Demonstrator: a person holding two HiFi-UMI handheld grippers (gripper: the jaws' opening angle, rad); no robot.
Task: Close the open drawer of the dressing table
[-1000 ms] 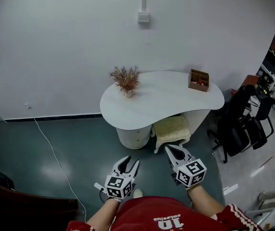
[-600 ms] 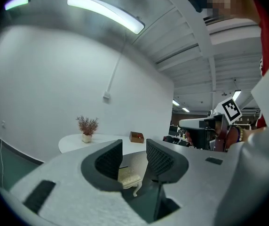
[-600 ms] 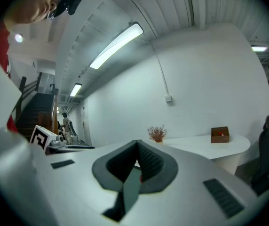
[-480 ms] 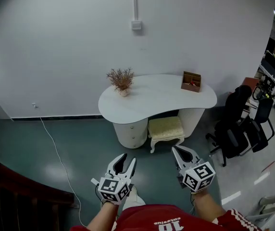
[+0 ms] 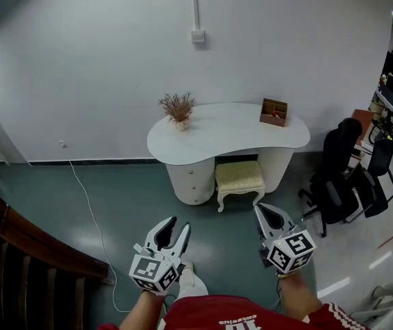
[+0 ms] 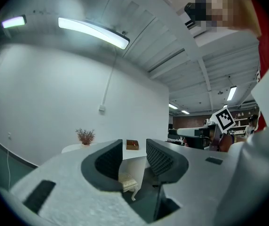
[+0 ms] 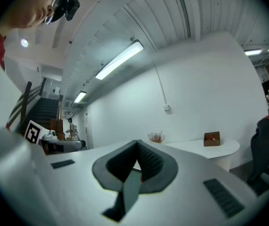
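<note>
Plain white wall (image 5: 100, 60), glossy grey-green floor (image 5: 114, 205). Dressing table (image 5: 231, 136): smooth white kidney-shaped tabletop on a rounded pedestal (image 5: 181, 192) with knobbed drawers (image 5: 192, 174). It stood against the wall, well ahead of both grippers; whether a drawer was open could not be told. Left gripper (image 5: 177, 224): fingers apart, nothing between. Right gripper (image 5: 260, 210): fingers met at the tips, empty.

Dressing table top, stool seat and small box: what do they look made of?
Dressing table top: smooth, uniform white with soft sheen, likely painted or laminated board. Stool seat: pale yellow, textured cushion, probably fabric. Small box: brown, open-topped, looks wooden, though too small to be sure.
</note>
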